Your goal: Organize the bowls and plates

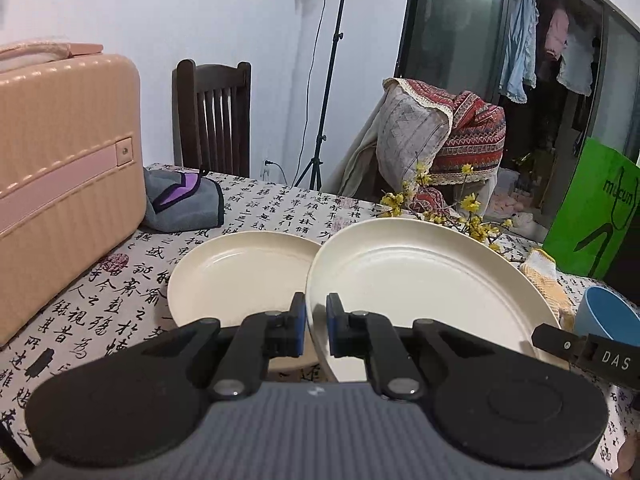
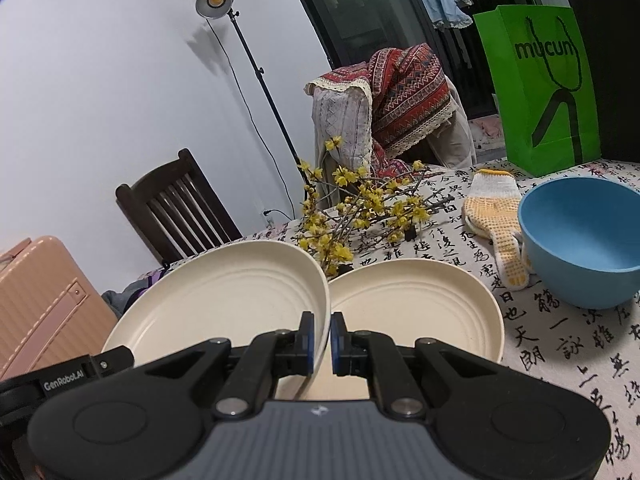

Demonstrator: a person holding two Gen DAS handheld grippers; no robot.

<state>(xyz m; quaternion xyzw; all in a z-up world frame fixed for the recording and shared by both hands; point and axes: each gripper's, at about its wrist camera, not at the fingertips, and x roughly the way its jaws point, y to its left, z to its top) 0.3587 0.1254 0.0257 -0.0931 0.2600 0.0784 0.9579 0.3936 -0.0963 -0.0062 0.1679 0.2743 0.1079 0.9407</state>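
A cream plate [image 1: 420, 280] hangs tilted above the table, held from both sides. My left gripper [image 1: 316, 308] is shut on its left rim. My right gripper [image 2: 322, 326] is shut on the right rim of the same plate [image 2: 224, 300]. Each view shows the other gripper's black finger at the far rim: a finger [image 1: 552, 338] on the right, a finger [image 2: 116, 360] on the left. In the left wrist view, a second cream plate [image 1: 236, 276] lies flat on the tablecloth, left of the held one. Another flat cream plate [image 2: 412, 312] lies to its right. A blue bowl [image 2: 580, 240] stands further right.
A peach suitcase [image 1: 60, 160] fills the table's left side, with a grey and purple cloth [image 1: 184, 200] beside it. Yellow flower branches [image 2: 360, 208] and a knitted glove [image 2: 496, 216] lie behind the plates. A green paper bag [image 2: 540, 88] stands at the back right.
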